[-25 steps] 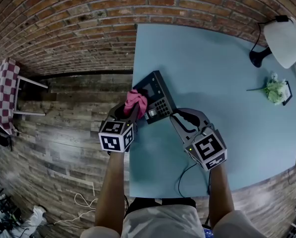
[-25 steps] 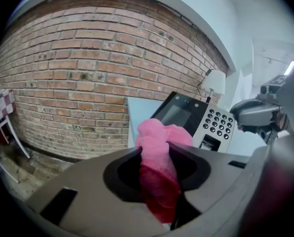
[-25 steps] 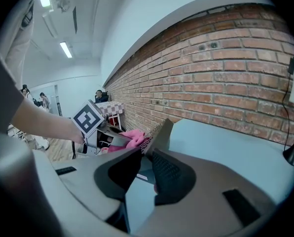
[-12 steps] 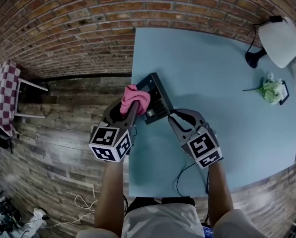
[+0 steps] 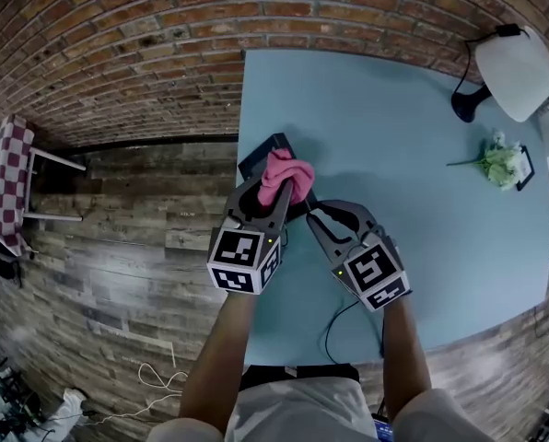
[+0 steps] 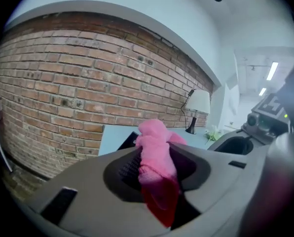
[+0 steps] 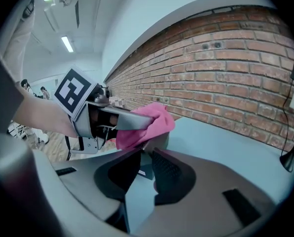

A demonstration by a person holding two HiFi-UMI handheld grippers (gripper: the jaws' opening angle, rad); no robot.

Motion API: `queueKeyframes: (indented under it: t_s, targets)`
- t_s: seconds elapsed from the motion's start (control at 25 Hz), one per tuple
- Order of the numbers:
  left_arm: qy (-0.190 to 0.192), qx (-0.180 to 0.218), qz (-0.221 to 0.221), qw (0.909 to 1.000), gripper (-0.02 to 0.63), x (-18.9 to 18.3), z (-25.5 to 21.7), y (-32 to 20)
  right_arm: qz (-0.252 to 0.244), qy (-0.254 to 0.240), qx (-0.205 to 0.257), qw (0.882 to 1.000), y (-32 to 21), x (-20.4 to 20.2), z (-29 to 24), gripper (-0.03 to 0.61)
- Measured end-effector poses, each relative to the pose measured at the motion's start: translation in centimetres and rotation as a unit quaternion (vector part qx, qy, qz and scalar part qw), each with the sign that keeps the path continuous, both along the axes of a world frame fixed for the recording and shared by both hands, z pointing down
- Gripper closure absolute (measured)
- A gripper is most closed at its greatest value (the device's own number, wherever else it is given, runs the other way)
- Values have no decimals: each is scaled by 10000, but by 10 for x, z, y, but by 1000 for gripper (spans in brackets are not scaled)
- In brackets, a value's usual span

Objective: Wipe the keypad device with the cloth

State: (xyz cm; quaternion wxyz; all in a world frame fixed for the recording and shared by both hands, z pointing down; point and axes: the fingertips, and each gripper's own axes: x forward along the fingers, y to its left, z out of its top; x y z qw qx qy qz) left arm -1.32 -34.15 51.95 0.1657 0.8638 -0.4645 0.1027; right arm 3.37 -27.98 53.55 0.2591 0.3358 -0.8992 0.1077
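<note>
Clamping pink cloth in left hand-held gripper; right hand-held gripper grips keypad device

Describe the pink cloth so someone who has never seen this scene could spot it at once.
Start at the light blue table by the brick wall; a black keypad device lies near its left edge in the head view. Just over that device, the left gripper clamps a bunched pink cloth, the only pink, soft thing among black and grey hardware.
</note>
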Motion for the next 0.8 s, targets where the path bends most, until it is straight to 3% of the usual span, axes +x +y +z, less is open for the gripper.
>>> queueKeyframes:
  t_s: [0.24,0.8]
  targets:
    - [-109,-45,-5,9999,448,-7,12,4,37,-23,5,10000,0,2,1,497]
    - [-398,-793,-395,9953,448,-60,74,28,126,-140,-24,9998,-1,3,4,497]
